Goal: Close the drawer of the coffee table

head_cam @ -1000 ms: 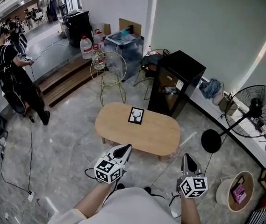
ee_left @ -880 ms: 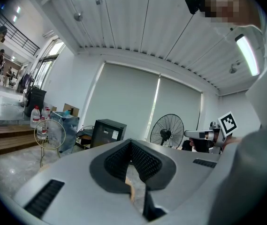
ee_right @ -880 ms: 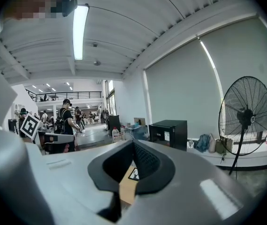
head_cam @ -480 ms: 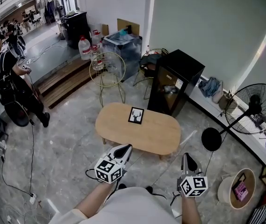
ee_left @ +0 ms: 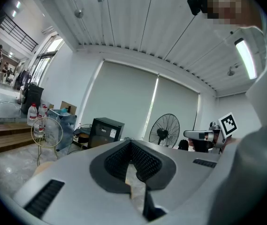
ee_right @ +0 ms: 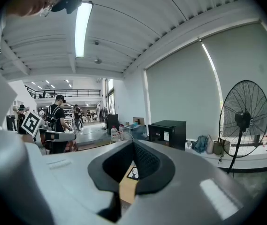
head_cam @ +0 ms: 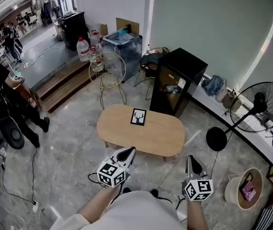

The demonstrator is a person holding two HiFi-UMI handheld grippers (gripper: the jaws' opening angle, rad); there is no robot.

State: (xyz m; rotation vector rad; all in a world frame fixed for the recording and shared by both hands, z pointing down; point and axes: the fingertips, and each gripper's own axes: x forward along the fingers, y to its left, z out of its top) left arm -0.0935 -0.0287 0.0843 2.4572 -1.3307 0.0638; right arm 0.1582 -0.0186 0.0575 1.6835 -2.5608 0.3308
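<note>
The coffee table [head_cam: 148, 137] is a rounded oblong of pale, smooth wood on short legs. It stands on the grey marbled floor [head_cam: 69, 147], ahead of both grippers and well apart from them. Its drawer cannot be made out. A small black-edged deer picture [head_cam: 138, 117] lies on the worktop. The left gripper [head_cam: 128, 151] and right gripper [head_cam: 191, 159] are held low near the person's body, pointing toward the table. Each has its ribbed black jaws pressed together on nothing. Beyond the table stand a black cabinet [head_cam: 179, 80] and a wire-frame stool [head_cam: 107, 71], and a pedestal fan [head_cam: 260, 107] stands to the right.
</note>
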